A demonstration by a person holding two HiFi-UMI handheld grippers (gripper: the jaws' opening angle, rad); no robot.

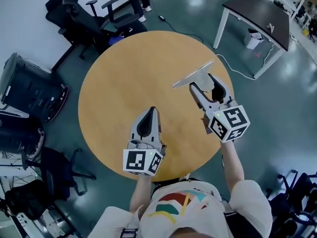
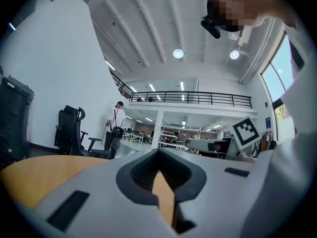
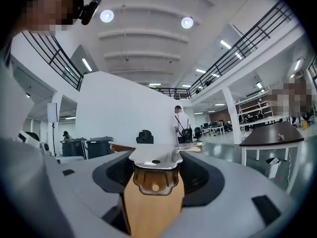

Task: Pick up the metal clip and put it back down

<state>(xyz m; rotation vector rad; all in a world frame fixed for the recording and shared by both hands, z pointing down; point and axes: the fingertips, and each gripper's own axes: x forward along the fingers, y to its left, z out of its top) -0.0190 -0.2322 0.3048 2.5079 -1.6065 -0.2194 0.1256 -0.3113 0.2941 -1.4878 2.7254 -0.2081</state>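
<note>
The metal clip [image 1: 193,76], a flat shiny plate with a hinged back end, is held above the round wooden table [image 1: 119,73]. My right gripper [image 1: 202,82] is shut on its rear part. In the right gripper view the clip [image 3: 155,158] lies between the jaws and sticks out forward, level. My left gripper [image 1: 152,110] hovers over the table's near side, to the left of the right one. Its jaws meet at the tips with nothing between them. The left gripper view shows the jaws [image 2: 159,150] closed, with only a sliver of table top [image 2: 29,175] behind.
Black office chairs [image 1: 94,16] stand beyond the table at the far left. A black bin [image 1: 27,86] is at the left. A dark desk [image 1: 257,11] with a white bucket [image 1: 253,38] under it stands at the far right. A person [image 2: 117,125] stands in the background.
</note>
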